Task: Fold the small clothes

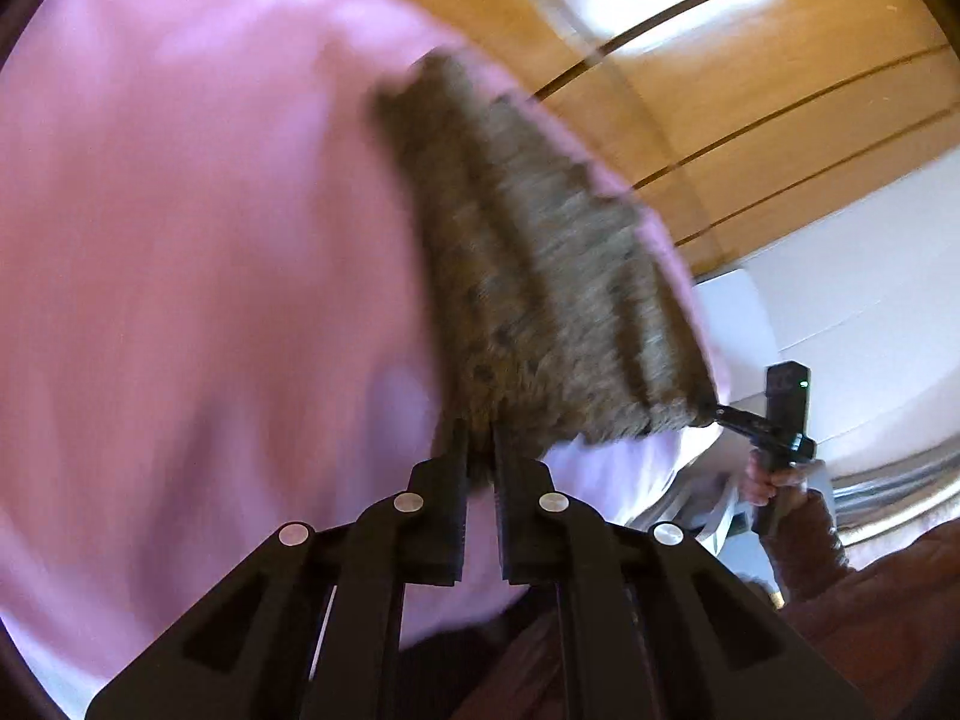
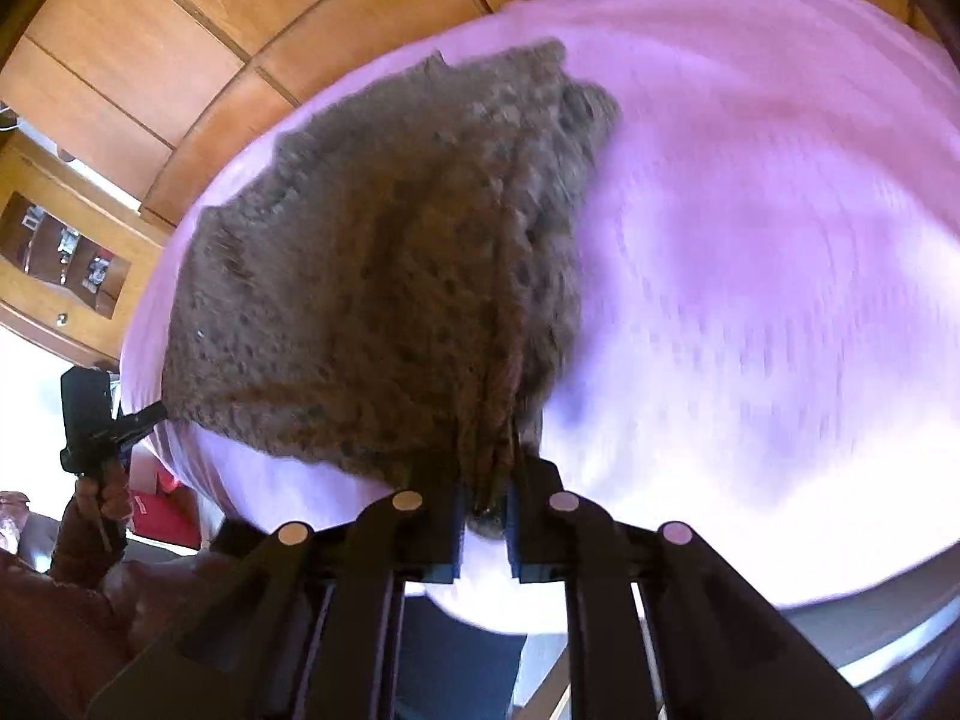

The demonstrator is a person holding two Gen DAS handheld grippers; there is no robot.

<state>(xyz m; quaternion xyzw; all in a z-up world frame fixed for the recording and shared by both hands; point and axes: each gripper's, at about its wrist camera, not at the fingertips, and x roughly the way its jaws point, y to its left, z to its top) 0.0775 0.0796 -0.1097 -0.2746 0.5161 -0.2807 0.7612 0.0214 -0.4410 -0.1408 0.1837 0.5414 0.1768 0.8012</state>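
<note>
A brown knitted garment (image 1: 540, 276) hangs stretched between my two grippers above a pink cloth (image 1: 180, 240) that covers the table. My left gripper (image 1: 479, 429) is shut on one corner of the knit, with a fold of it pinched between the pads. In the right wrist view my right gripper (image 2: 486, 480) is shut on the bunched opposite corner of the garment (image 2: 360, 276). Each view shows the other gripper at the far end of the knit: the right gripper (image 1: 720, 411) and the left gripper (image 2: 153, 414), each in a hand. Both views are blurred.
Wooden cabinet doors (image 1: 720, 90) stand behind the table. A glass-fronted shelf (image 2: 66, 252) is at the left. The pink cloth (image 2: 750, 240) spreads wide to the right of the garment. A person's dark red sleeve (image 2: 78, 546) and a red item (image 2: 168, 510) lie low at the left.
</note>
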